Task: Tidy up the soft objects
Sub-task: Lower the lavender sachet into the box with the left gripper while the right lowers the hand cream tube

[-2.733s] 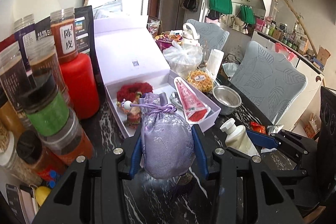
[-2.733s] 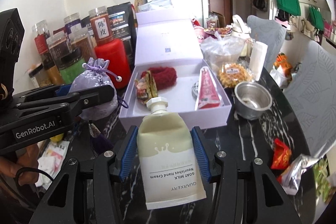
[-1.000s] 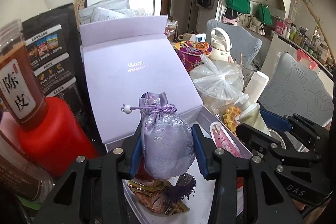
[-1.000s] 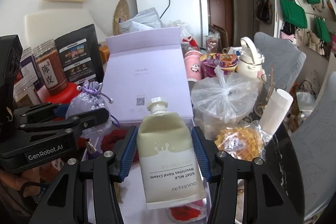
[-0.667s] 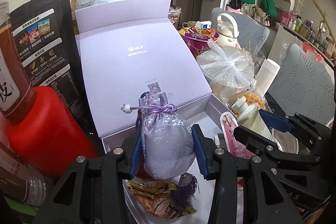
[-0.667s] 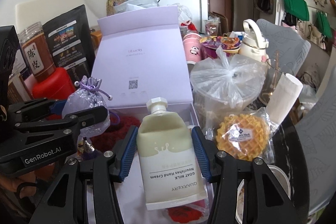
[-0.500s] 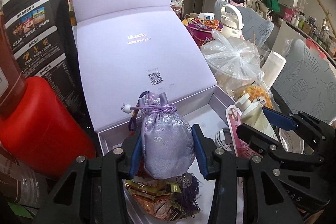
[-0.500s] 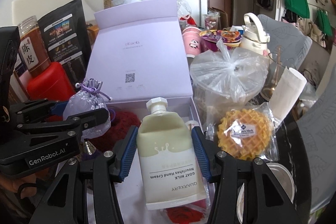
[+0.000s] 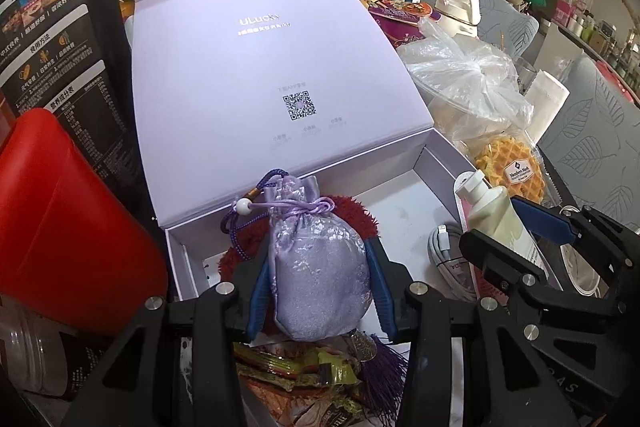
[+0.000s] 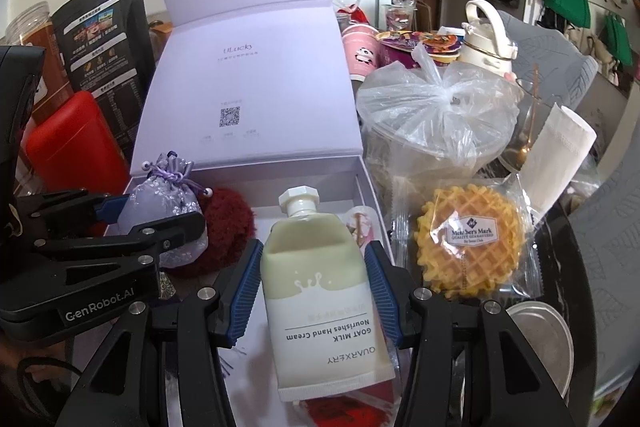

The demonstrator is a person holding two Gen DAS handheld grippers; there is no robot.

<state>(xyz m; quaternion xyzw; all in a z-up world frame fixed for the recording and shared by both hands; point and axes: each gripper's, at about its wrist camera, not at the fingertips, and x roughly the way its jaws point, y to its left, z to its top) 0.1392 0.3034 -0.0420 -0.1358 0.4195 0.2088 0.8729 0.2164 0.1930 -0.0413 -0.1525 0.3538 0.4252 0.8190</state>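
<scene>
My left gripper [image 9: 318, 279] is shut on a lilac drawstring pouch [image 9: 316, 263], held over the near left part of the open lavender box [image 9: 436, 163]. Below the pouch lie a dark red fuzzy scrunchie [image 9: 352, 213], snack wrappers [image 9: 296, 367] and the pouch's purple tassel. My right gripper [image 10: 312, 283] is shut on a cream hand cream tube [image 10: 320, 291], cap pointing away, over the box's right part. The same tube [image 9: 500, 219] and the right gripper show at the right of the left wrist view. The pouch [image 10: 164, 203] and left gripper show at the left of the right wrist view.
The box's raised lid [image 9: 260, 75] stands behind. A red container [image 9: 60, 219] and black bags flank the left. A white cable [image 9: 444, 251] lies in the box. Right of the box sit a wrapped waffle [image 10: 468, 239], a tied plastic bag [image 10: 436, 107] and a metal bowl [image 10: 540, 335].
Both grippers have sunk toward the box and tipped downward, each keeping its load. The box floor and its contents now fill more of both views.
</scene>
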